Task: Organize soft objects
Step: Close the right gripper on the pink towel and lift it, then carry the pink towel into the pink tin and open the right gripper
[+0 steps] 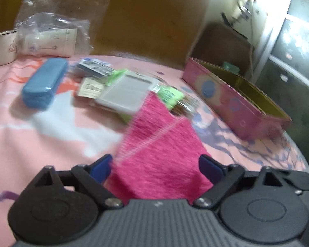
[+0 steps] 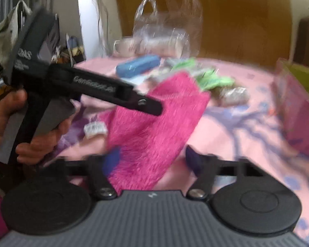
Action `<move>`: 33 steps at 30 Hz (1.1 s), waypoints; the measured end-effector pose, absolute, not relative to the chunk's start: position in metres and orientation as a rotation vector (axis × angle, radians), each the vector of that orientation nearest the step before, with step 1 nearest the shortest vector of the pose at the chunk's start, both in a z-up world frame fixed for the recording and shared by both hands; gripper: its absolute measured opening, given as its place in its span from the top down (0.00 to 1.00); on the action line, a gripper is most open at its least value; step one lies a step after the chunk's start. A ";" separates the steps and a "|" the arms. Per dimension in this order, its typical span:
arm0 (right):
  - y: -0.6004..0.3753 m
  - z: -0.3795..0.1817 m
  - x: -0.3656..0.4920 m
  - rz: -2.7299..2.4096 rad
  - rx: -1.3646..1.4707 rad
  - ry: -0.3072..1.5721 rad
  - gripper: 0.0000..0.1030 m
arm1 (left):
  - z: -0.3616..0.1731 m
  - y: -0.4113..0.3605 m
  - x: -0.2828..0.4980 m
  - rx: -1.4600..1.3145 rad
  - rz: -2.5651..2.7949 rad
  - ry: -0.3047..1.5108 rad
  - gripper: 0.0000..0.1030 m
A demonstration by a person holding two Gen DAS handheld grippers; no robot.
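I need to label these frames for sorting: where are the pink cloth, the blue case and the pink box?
pink cloth (image 1: 160, 154): left wrist view, middle of its fuzzy face.
blue case (image 1: 43, 82): left wrist view, centre of its lid.
pink box (image 1: 226, 94): left wrist view, its outer side wall.

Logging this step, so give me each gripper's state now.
Left gripper: open, pink cloth lying between its pads, not pinched.
Right gripper: open, same cloth between, clear of one pad.
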State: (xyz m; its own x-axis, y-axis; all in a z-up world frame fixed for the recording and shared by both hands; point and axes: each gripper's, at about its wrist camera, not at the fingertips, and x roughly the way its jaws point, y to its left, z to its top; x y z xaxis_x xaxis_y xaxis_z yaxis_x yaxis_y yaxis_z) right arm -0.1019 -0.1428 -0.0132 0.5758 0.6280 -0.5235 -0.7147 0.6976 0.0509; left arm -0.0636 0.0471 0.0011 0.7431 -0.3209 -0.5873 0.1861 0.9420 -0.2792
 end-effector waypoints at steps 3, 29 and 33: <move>-0.135 -0.011 -0.110 0.845 -0.192 0.494 0.85 | 0.005 0.031 -0.062 -0.230 -0.397 0.730 0.61; -0.294 0.029 -0.009 -0.060 -0.114 0.174 0.36 | 0.080 -0.074 0.040 -0.104 -0.430 0.498 0.10; -0.282 0.035 -0.035 0.072 -0.042 0.109 0.36 | 0.062 0.013 0.006 -0.166 -0.251 0.497 0.11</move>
